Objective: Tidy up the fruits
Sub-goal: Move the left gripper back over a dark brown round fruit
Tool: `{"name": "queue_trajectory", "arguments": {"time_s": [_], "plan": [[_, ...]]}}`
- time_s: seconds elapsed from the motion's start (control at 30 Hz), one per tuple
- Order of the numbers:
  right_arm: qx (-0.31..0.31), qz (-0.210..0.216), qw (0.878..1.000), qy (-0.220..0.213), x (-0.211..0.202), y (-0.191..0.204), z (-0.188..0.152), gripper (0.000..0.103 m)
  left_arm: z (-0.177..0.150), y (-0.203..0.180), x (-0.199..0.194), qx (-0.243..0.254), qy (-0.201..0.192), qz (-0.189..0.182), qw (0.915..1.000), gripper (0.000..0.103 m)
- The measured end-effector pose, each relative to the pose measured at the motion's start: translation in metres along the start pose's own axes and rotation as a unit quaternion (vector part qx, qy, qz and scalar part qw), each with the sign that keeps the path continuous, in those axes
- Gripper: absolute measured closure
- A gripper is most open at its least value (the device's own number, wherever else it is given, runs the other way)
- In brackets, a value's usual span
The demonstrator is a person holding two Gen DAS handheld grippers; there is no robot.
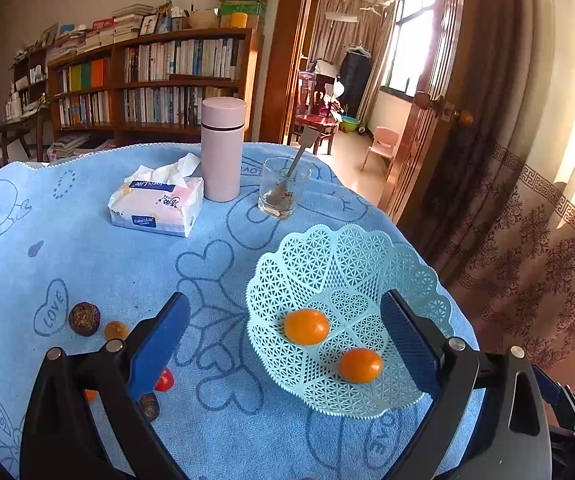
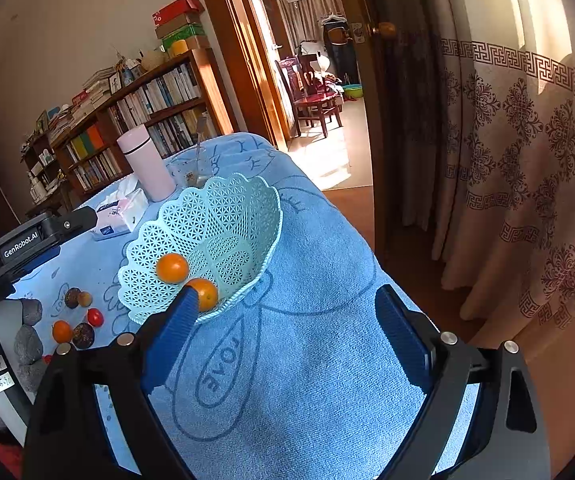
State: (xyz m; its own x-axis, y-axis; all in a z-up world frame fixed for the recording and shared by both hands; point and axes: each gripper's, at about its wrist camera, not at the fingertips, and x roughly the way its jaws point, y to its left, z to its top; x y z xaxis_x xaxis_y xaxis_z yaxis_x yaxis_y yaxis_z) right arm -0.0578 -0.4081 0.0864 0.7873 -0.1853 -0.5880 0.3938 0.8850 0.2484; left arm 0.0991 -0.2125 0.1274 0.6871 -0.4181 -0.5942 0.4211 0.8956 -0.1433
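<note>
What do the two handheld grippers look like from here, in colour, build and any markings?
Both match: the left gripper and right gripper have black angular frames with silver round bolt heads and flat blue ribbed fingers. In the right wrist view the left gripper's black body carries white "GenRobot.AI" lettering. A grey knitted glove covers the hand beside it. No cables are visible.

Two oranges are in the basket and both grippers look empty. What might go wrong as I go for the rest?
1. The basket sits close to the table's right edge; a nudge from the open right gripper might push it off.
2. The loose fruits lie clustered: cherry tomato, small orange and dark round fruit nearly touch, so the wide-open left gripper may scatter neighbours.
</note>
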Motion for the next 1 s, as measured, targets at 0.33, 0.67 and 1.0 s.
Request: {"name": "queue_trajectory", "arguments": {"time_s": [0.33, 0.67, 1.0], "plan": [[0.008, 0.013, 1.0, -0.017, -0.01, 0.025, -0.006, 0.008, -0.003, 0.041, -0.035, -0.014, -0.021, 0.018, 0.9995, 0.007], [-0.002, 0.044, 0.999, -0.001, -0.003, 0.058, -0.015, 0.008, -0.012, 0.105, -0.067, -0.049, -0.031, 0.077, 0.9953, 0.007], [-0.029, 0.053, 0.998, 0.009, -0.004, 0.081, -0.023, 0.008, -0.024, 0.181, -0.036, -0.137, 0.048, 0.079, 0.9863, 0.006]]}}
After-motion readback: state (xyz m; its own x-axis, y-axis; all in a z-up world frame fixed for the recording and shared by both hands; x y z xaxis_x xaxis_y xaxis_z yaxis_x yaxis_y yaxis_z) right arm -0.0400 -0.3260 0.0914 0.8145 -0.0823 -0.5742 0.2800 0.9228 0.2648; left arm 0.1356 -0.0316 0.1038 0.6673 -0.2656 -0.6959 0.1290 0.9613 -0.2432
